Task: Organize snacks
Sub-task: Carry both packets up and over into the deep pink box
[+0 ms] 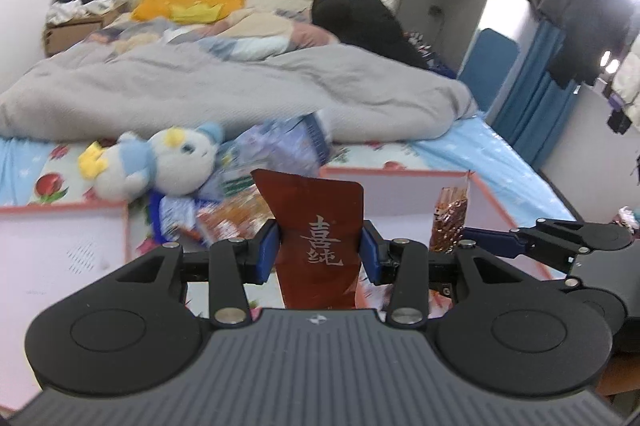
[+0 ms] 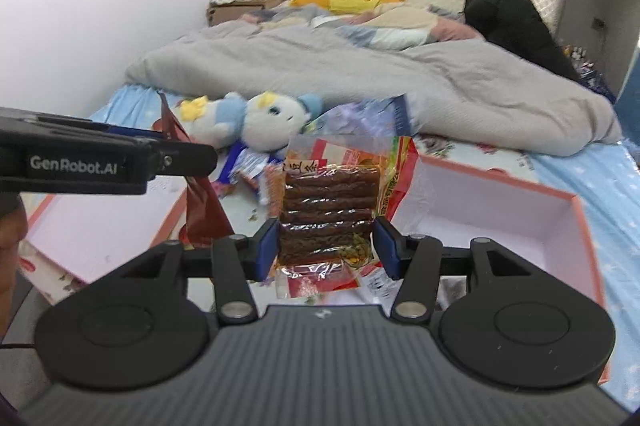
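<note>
My left gripper (image 1: 320, 250) is shut on a dark red pouch (image 1: 316, 222) with Chinese lettering, held upright above the bed between two boxes. My right gripper (image 2: 326, 246) is shut on a clear packet of brown snack strips (image 2: 328, 209). That packet also shows in the left wrist view (image 1: 450, 222), over the right box. The red pouch shows in the right wrist view (image 2: 200, 201), beside the left gripper's body (image 2: 80, 161). A pile of loose snack packets (image 1: 224, 218) lies on the bed between the boxes.
An open pink-edged box (image 2: 520, 218) stands at the right and another (image 2: 100, 222) at the left. A plush toy (image 2: 260, 121) lies behind the pile. A grey duvet (image 2: 400, 77) covers the far bed. A wardrobe and hanging clothes (image 1: 580, 9) stand at the right.
</note>
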A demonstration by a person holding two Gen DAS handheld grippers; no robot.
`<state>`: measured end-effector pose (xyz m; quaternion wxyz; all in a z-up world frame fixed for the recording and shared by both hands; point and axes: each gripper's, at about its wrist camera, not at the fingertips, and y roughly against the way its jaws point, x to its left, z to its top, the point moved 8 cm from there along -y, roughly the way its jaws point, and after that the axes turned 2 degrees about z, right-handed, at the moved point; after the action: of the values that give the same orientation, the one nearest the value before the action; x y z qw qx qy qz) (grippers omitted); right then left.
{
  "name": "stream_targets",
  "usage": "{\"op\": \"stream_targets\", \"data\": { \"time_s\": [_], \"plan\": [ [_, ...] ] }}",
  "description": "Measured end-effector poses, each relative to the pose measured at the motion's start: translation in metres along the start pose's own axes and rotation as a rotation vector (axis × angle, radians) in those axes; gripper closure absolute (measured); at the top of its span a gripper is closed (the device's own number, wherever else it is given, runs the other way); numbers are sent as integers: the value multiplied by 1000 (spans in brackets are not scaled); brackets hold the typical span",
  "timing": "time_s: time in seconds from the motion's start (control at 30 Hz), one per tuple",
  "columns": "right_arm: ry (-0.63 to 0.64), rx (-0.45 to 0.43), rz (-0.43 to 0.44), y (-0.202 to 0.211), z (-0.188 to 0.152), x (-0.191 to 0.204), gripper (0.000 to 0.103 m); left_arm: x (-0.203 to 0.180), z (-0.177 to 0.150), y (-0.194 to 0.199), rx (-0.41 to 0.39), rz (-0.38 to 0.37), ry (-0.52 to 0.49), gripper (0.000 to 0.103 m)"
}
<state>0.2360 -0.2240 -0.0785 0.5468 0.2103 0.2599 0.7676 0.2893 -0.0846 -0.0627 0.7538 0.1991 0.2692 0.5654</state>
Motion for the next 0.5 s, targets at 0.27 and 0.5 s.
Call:
{"op": "stream_targets", "data": {
  "time_s": [0.27, 0.5],
  "plan": [
    [-60, -47, -75, 19, 18, -49, 49, -51, 38, -16, -11, -70, -51, 55],
    [-129, -41, -121, 15, 11, -94, 49, -92, 49, -43, 29, -104, -104, 54]
  ]
}}
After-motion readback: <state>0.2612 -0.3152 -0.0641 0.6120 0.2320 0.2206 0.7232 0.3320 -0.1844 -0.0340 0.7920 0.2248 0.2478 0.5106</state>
